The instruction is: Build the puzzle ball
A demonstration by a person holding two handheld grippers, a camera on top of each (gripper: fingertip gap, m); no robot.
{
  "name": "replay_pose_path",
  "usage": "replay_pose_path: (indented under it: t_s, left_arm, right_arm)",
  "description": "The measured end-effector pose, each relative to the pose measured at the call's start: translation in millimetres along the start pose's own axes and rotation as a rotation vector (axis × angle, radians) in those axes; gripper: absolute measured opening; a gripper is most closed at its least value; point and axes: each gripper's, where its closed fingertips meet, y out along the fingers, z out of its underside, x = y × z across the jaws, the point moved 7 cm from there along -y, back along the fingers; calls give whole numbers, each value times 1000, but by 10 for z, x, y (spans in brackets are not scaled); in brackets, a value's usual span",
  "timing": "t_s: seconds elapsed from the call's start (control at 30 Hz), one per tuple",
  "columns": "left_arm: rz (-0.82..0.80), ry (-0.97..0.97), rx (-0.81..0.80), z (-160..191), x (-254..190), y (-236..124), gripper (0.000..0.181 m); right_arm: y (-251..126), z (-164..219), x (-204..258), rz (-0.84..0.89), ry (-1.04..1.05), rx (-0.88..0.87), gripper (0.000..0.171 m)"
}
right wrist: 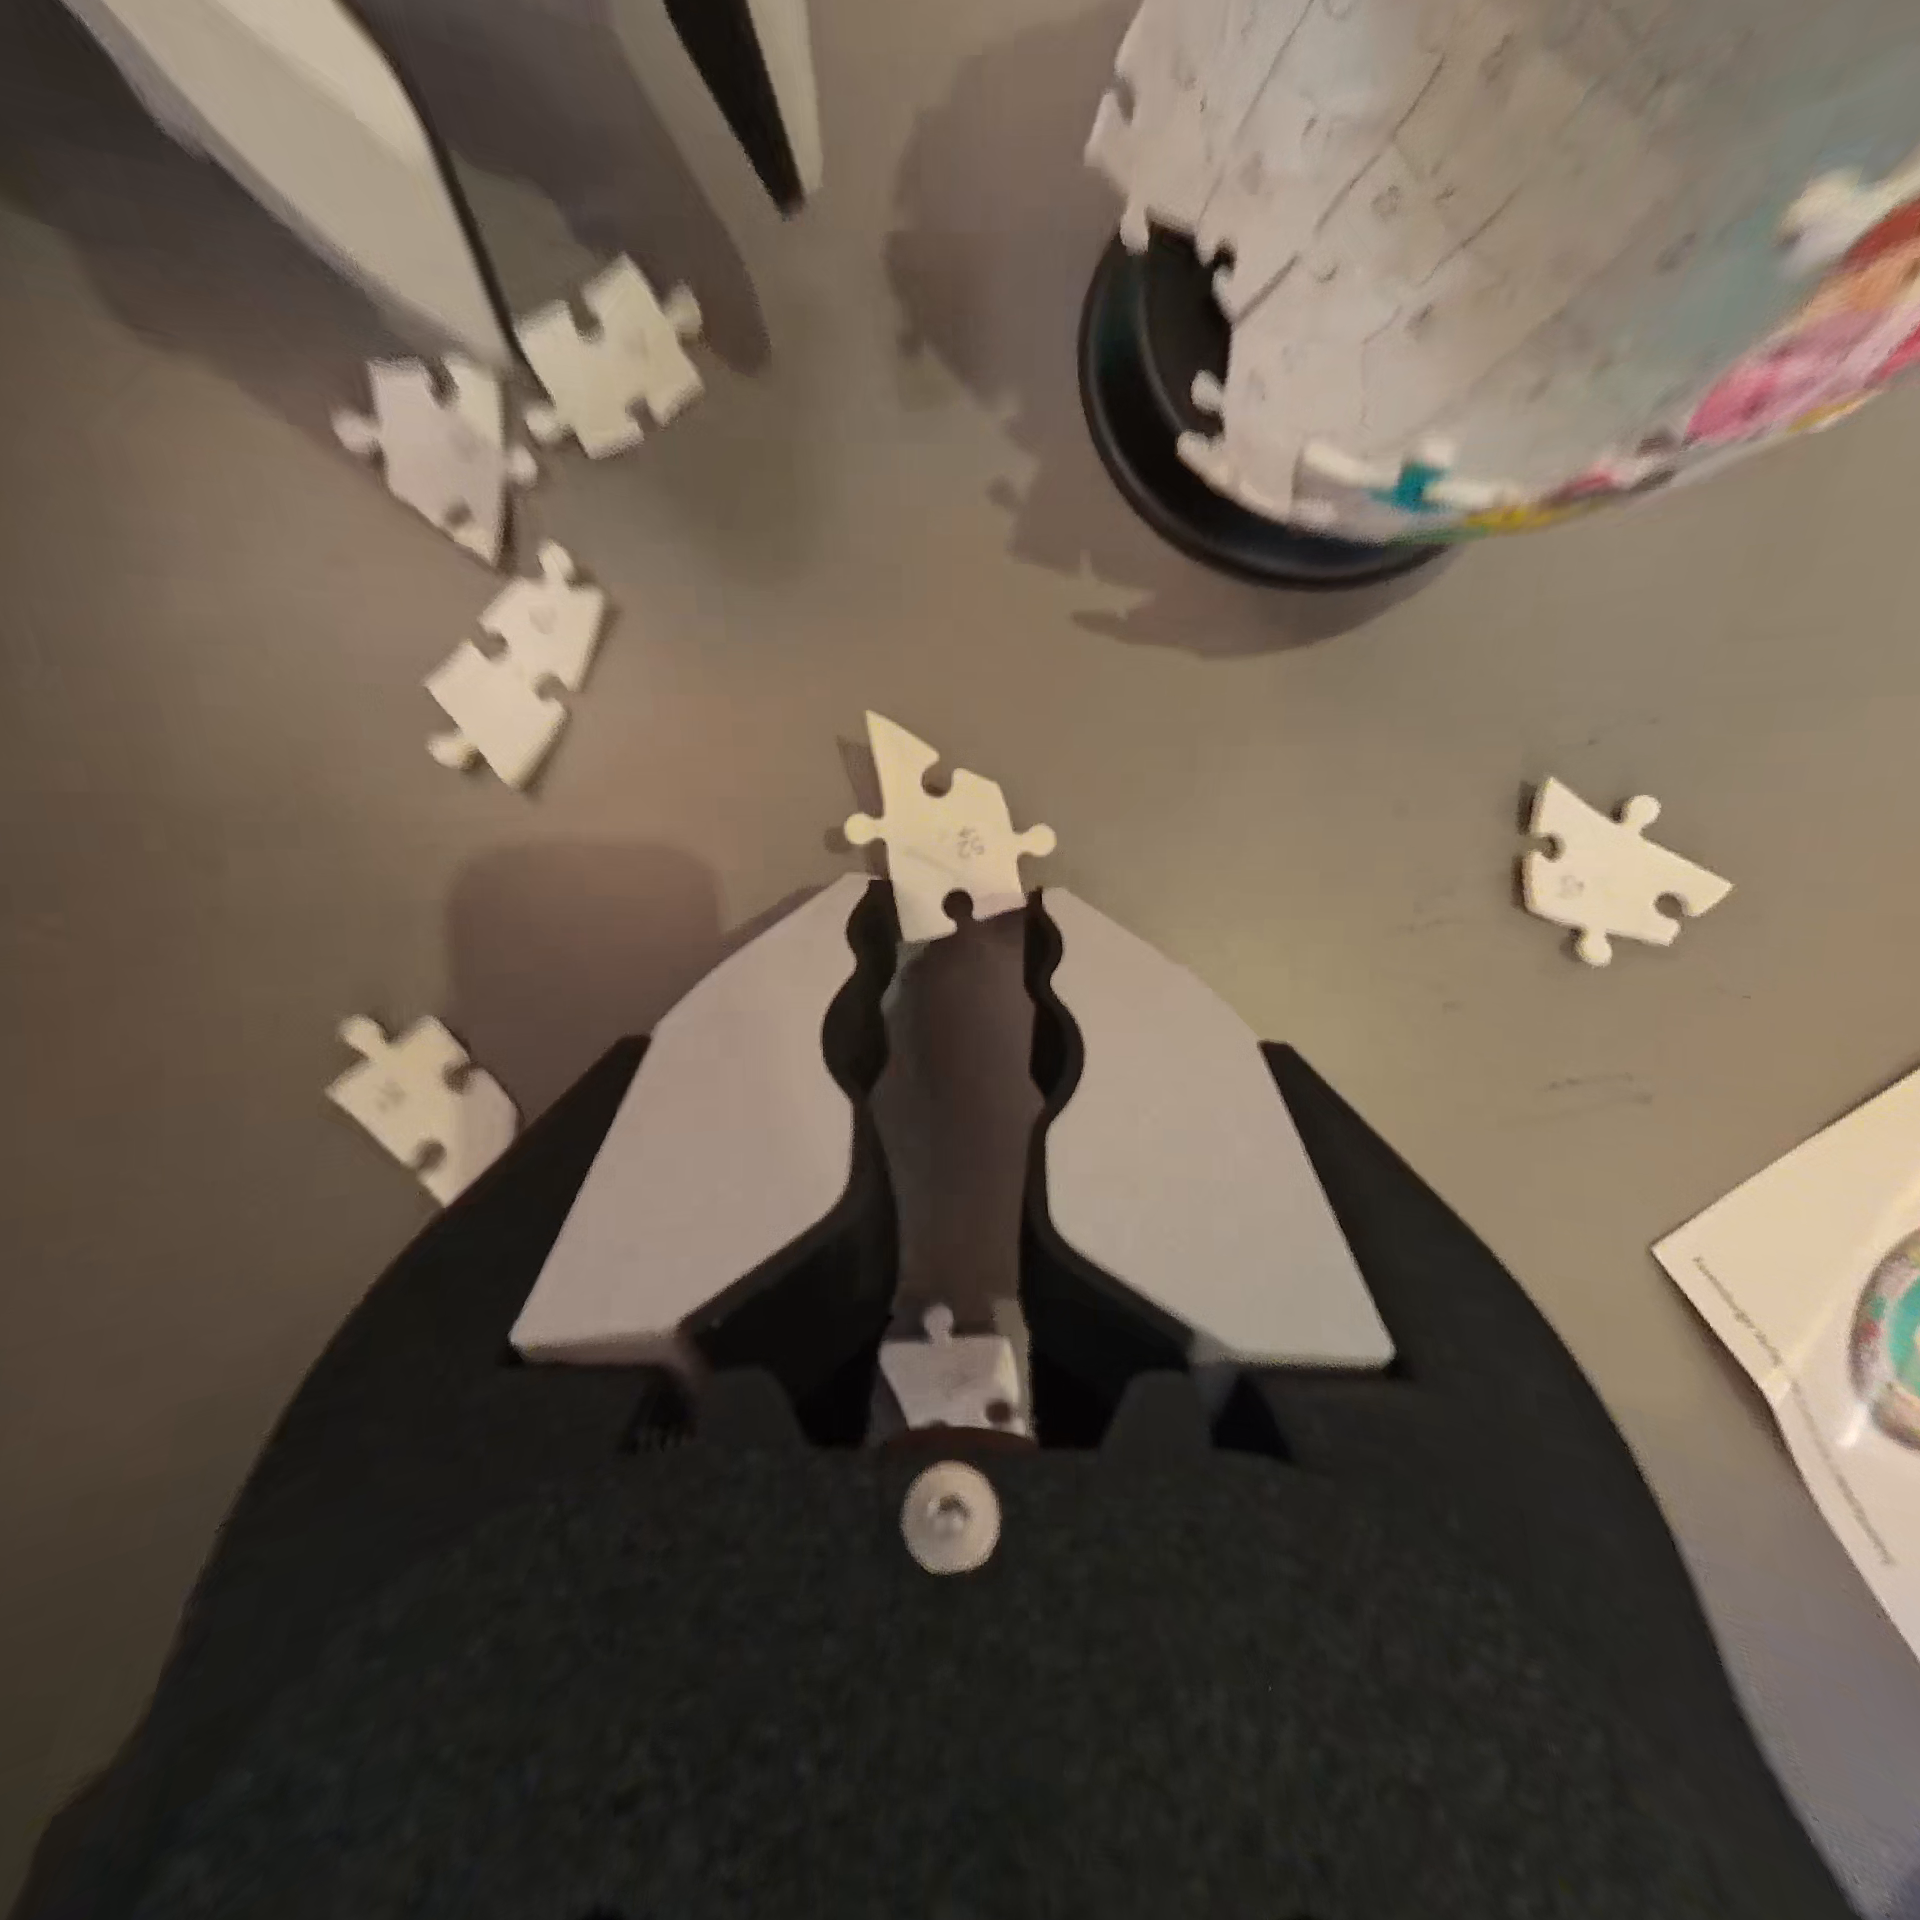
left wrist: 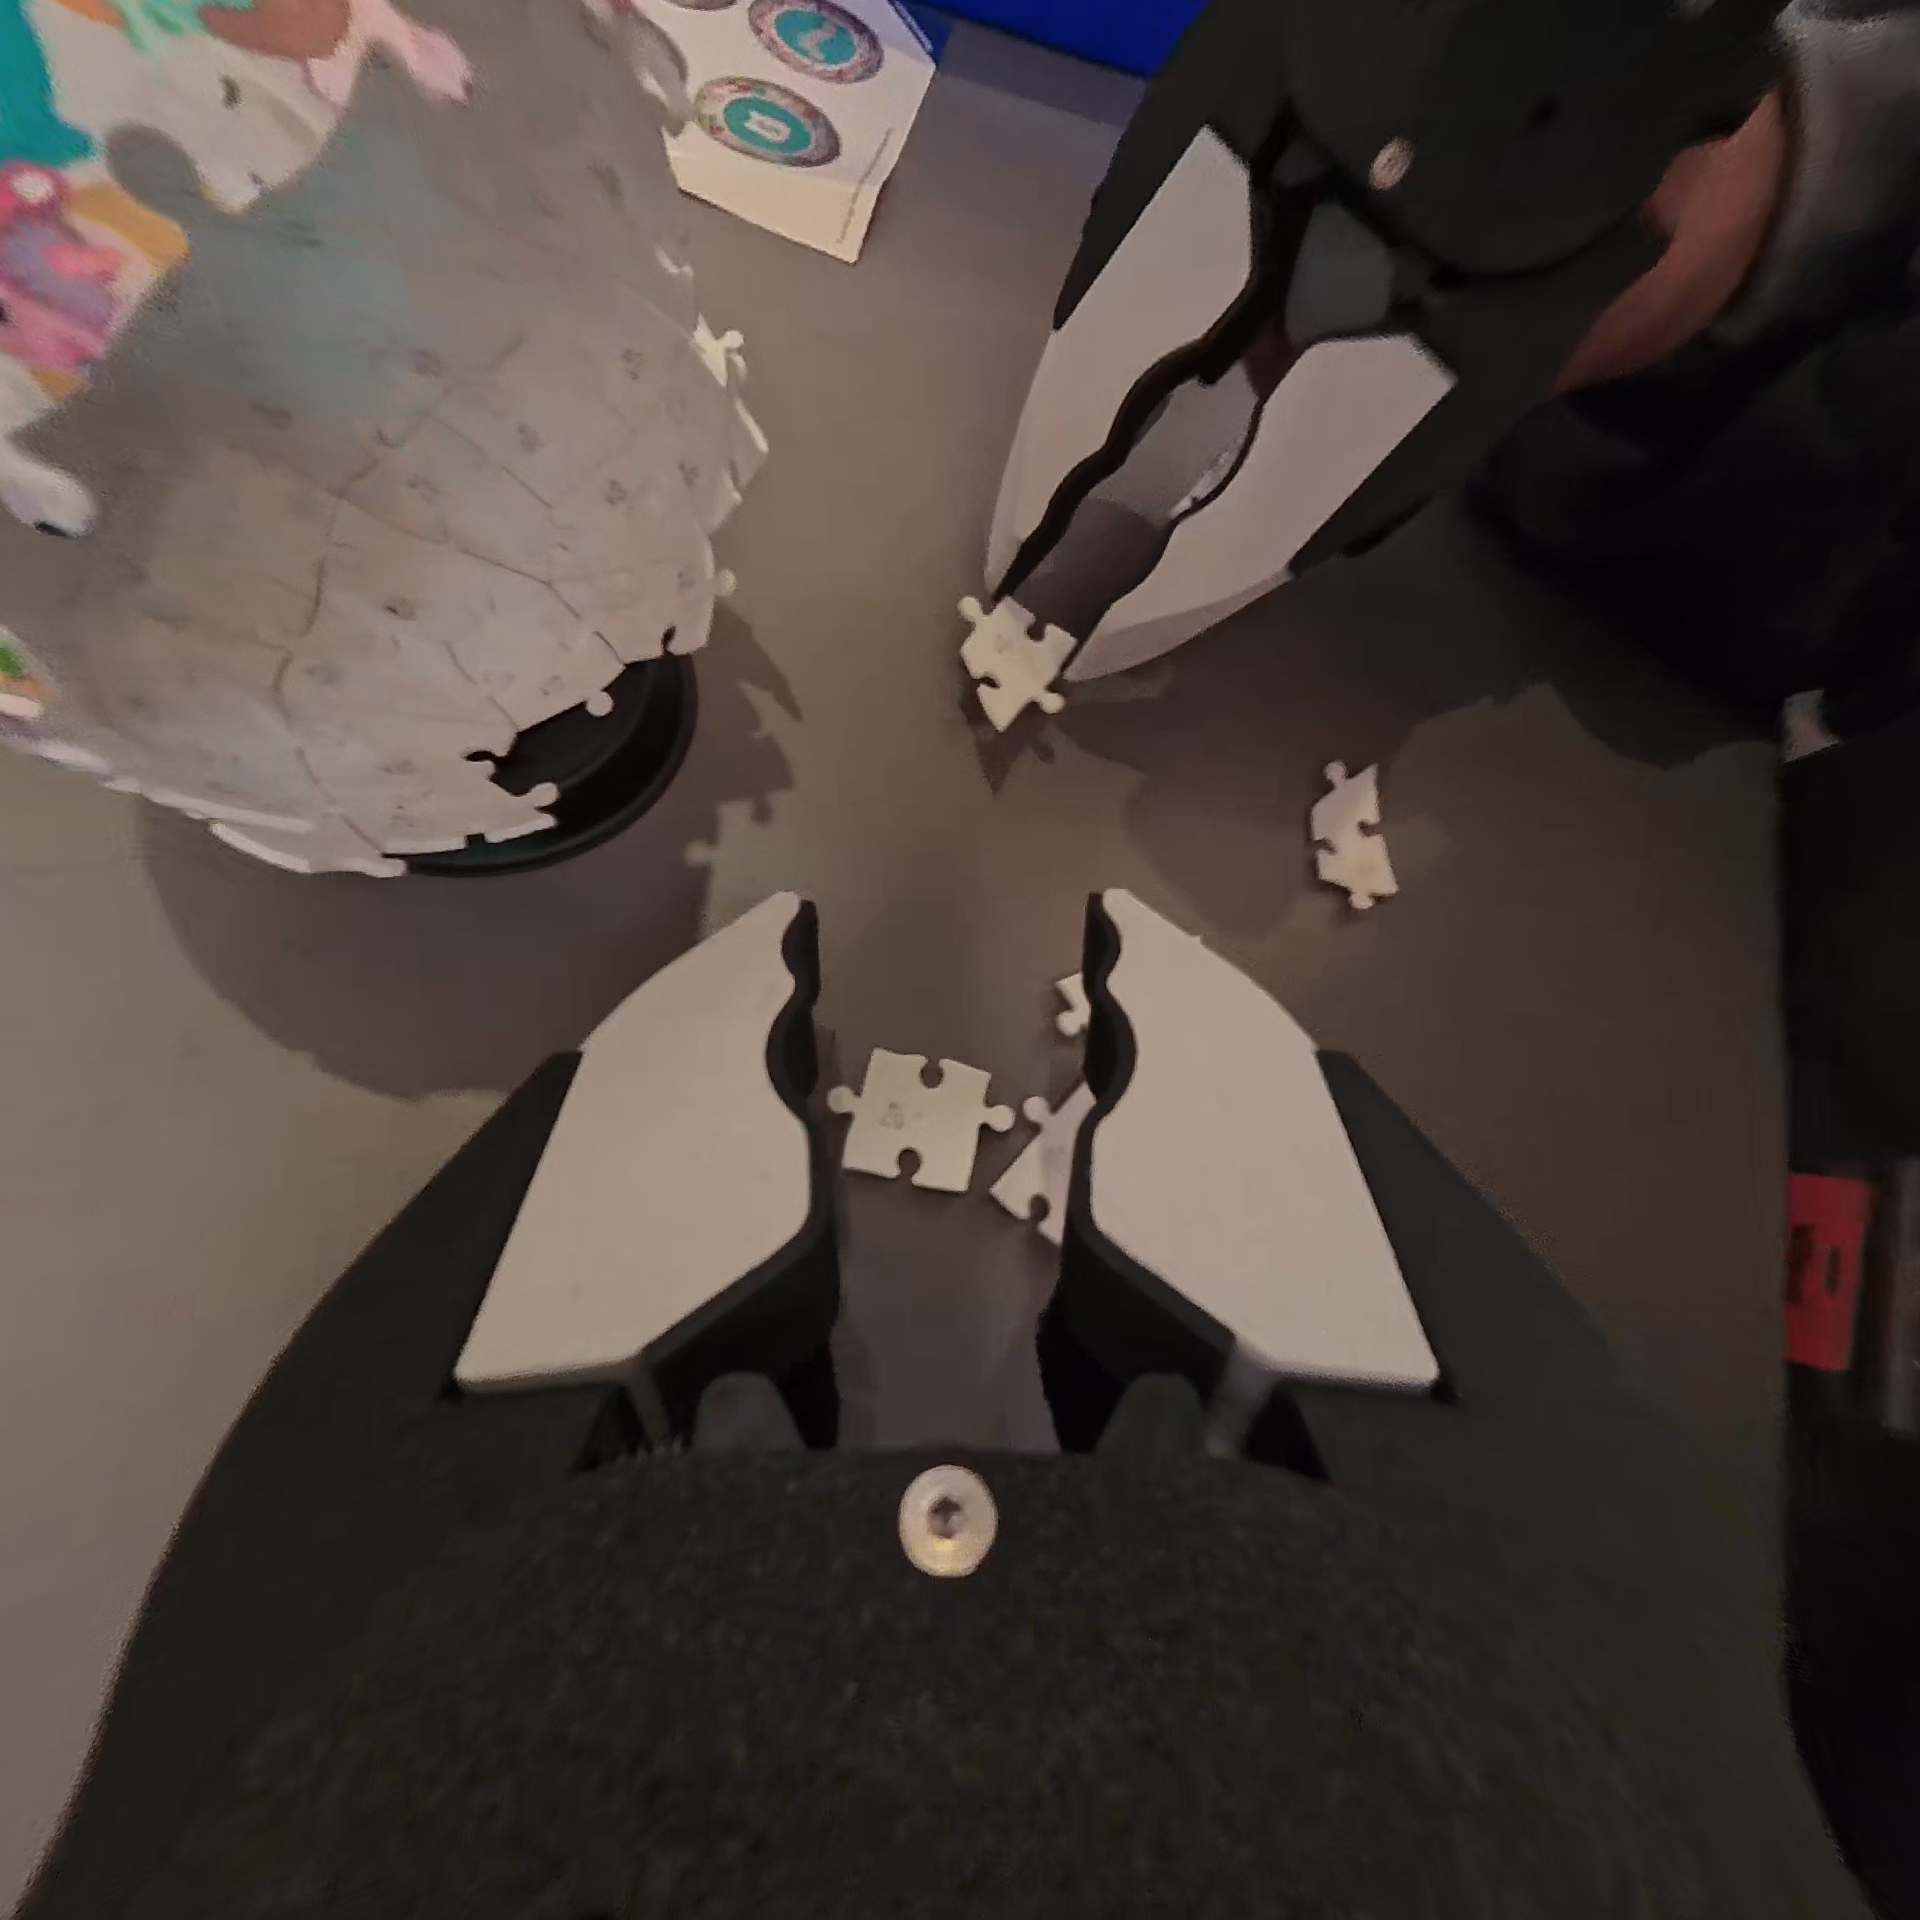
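White-fingered left gripper (left wrist: 951,925): your jaws stand apart above a loose piece (left wrist: 920,1127); the ball (left wrist: 343,582) sits on its stand (left wrist: 613,748) at upper left. Right view: your right gripper (right wrist: 951,899) clamps a piece (right wrist: 951,831) at its tips, the ball (right wrist: 1455,260) at upper right.

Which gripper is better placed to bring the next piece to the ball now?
Right. The right gripper already pinches a white piece at its tips. The left gripper is open over loose pieces, holding nothing.
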Motion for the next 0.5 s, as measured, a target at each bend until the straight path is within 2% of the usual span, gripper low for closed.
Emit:
replay_pose_path:
  t_s: [0.13,0.23,0.33,0.5]
  left_arm:
    - [-88,93,7,-7,52,16,48]
    - [-75,155,7,-38,70,24,44]
    - [-58,204,21,-26,73,24,32]
    - [-31,230,13,-8,29,16,26]
  right_arm:
    - [47,-321,82,-91,80,-88,24]
    - [117,-489,108,-146,103,-124,24]
    - [141,-578,129,-211,133,-170,24]
    - [148,-581,177,-228,124,-175,24]
